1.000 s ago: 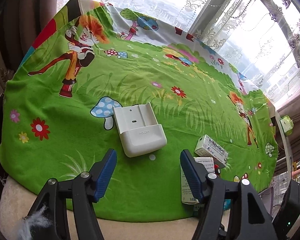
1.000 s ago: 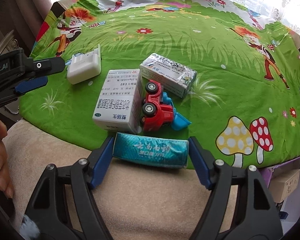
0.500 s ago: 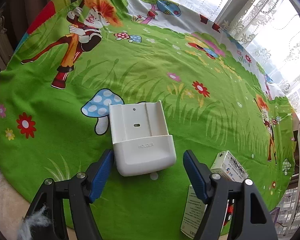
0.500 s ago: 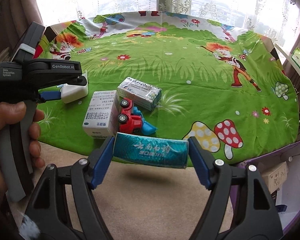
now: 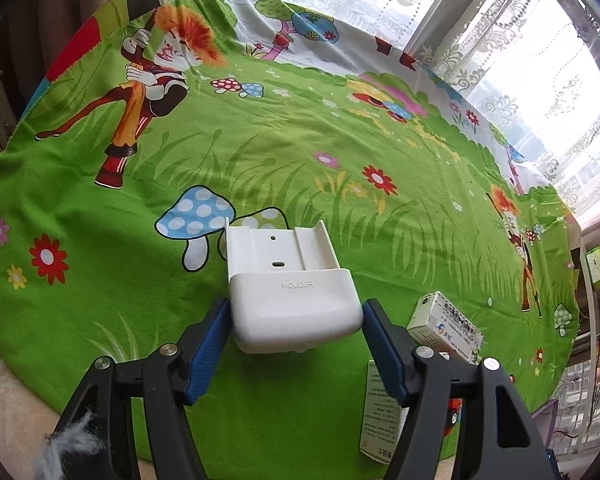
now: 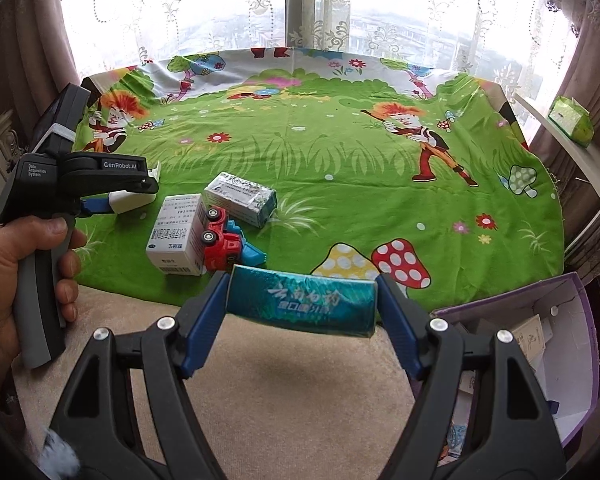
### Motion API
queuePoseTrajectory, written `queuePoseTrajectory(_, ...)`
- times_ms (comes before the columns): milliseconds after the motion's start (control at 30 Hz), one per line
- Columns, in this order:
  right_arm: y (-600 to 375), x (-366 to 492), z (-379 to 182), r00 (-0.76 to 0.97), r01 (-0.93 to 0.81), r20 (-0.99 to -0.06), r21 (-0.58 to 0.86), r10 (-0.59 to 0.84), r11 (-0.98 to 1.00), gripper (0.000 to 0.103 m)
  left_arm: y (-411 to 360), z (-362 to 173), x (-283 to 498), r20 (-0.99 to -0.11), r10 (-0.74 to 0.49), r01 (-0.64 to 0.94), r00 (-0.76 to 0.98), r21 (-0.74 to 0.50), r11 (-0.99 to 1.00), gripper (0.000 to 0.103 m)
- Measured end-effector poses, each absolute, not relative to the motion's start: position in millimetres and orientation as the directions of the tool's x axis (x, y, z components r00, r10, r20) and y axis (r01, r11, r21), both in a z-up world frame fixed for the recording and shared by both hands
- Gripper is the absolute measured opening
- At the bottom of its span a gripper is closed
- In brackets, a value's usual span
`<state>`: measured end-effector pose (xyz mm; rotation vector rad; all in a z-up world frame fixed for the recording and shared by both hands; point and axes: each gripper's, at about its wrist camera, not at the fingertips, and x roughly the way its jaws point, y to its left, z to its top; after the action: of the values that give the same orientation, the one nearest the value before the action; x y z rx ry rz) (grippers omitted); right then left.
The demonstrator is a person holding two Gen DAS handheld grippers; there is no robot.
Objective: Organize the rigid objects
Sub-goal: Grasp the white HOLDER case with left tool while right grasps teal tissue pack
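My left hand-held gripper (image 5: 296, 320) clamps the white holder (image 5: 290, 300). My right hand-held gripper (image 6: 302, 296) grips the teal box (image 6: 302, 300) lifted off the worktop (image 6: 340, 168).

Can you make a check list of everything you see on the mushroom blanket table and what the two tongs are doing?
Surface: green cartoon cloth over the table.
Job's things: white holder; teal box; two white medicine boxes; red toy truck.
Clutter: purple box of cartons, right of the table.
Tongs: left tongs around the holder, contact unclear; right tongs shut on the teal box, lifted.
Cables: nothing seen.
Surroundings: lace curtains, window, green packet on the ledge.
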<state>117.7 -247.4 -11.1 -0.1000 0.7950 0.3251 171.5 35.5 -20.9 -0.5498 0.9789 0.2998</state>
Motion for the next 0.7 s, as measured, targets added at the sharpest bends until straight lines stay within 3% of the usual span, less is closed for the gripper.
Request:
queuePoseTrajectory(233,-272.5,111.1,-11.0,0.655,-0.291,-0.714,0.063,0.247,0.955,0.076,20.8,6.4,143.8,-0.786,-0.024,-0.425,0.617,-0.359,0.831,0.065)
queuePoseTrajectory(267,-275.0,110.3,-11.1,0.655,-0.289,-0.714,0.064,0.246,0.955,0.076,18.3,8.8,140.5,-0.78,-0.031,-0.415,0.625,-0.366,0.833,0.06)
queuePoseTrajectory(300,-277.4,109.6,-11.4,0.655,-0.285,-0.715,0.065,0.244,0.956,0.076,16.6,10.7,138.0,-0.775,-0.037,-0.408,0.63,-0.372,0.834,0.041)
queuePoseTrajectory(333,-279.7,108.9,-11.8,0.655,-0.283,-0.715,0.068,0.244,0.957,0.076,15.1,12.2,136.0,-0.777,-0.035,-0.41,0.628,-0.369,0.834,0.028)
queuePoseTrajectory(367,-281.9,108.1,-12.0,0.655,-0.279,-0.715,0.071,0.244,0.958,0.076,13.7,12.1,134.6,-0.78,-0.041,-0.408,0.625,-0.371,0.834,0.028)
queuePoseTrajectory(467,-287.0,106.8,-13.6,0.651,-0.274,-0.718,0.079,0.245,0.958,0.076,15.8,3.5,132.9,-0.798,-0.046,-0.432,0.601,-0.373,0.821,0.03)
queuePoseTrajectory(600,-288.5,104.8,-13.8,0.652,-0.277,-0.717,0.078,0.247,0.958,0.076,31.6,-5.4,133.4,-0.802,-0.076,-0.468,0.592,-0.419,0.778,0.06)
queuePoseTrajectory(700,-290.5,103.7,-14.3,0.65,-0.28,-0.717,0.083,0.253,0.956,0.076,39.9,-15.5,138.1,-0.81,-0.108,-0.473,0.576,-0.439,0.764,0.062)
